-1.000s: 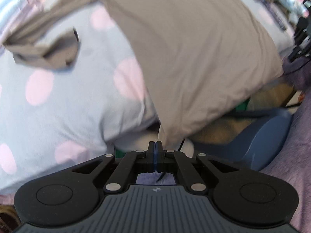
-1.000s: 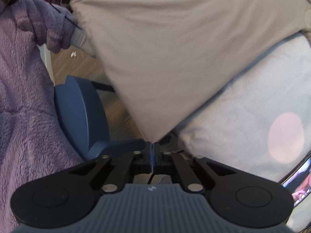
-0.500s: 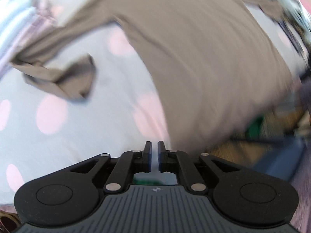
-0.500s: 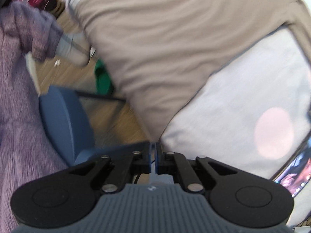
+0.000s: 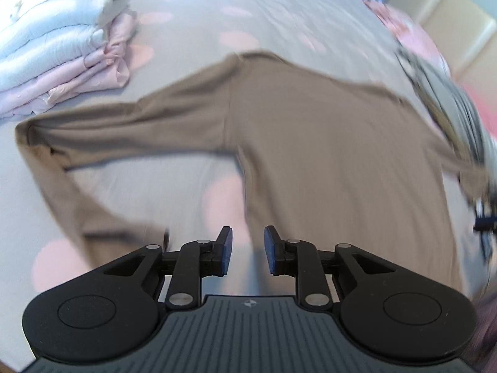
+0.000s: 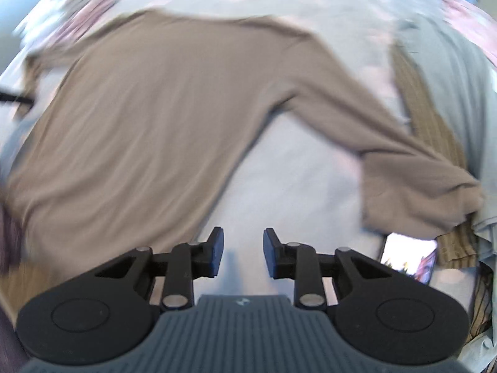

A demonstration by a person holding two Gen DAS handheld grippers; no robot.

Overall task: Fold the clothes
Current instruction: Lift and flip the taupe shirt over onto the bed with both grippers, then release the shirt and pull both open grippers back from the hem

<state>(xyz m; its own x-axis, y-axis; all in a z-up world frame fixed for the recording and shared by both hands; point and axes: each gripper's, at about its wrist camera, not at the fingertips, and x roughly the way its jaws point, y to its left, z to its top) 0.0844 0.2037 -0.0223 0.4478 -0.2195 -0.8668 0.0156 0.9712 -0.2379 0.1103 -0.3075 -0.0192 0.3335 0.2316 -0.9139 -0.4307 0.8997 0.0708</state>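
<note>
both tools [image 5: 248, 250] [image 6: 243, 250] agape over brown shirt [image 5: 326, 155]

Both wrist views look down from close above, sharing the brown shirt [image 5: 326, 155] [image 6: 149, 118] on the bed.

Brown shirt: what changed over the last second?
Both grippers let go: the left gripper and right gripper were shut on the brown shirt's hem corners and now stand open, empty. The shirt dropped flat onto the dotted bedspread, sleeves spread. The folded pile looks untouched.
</note>
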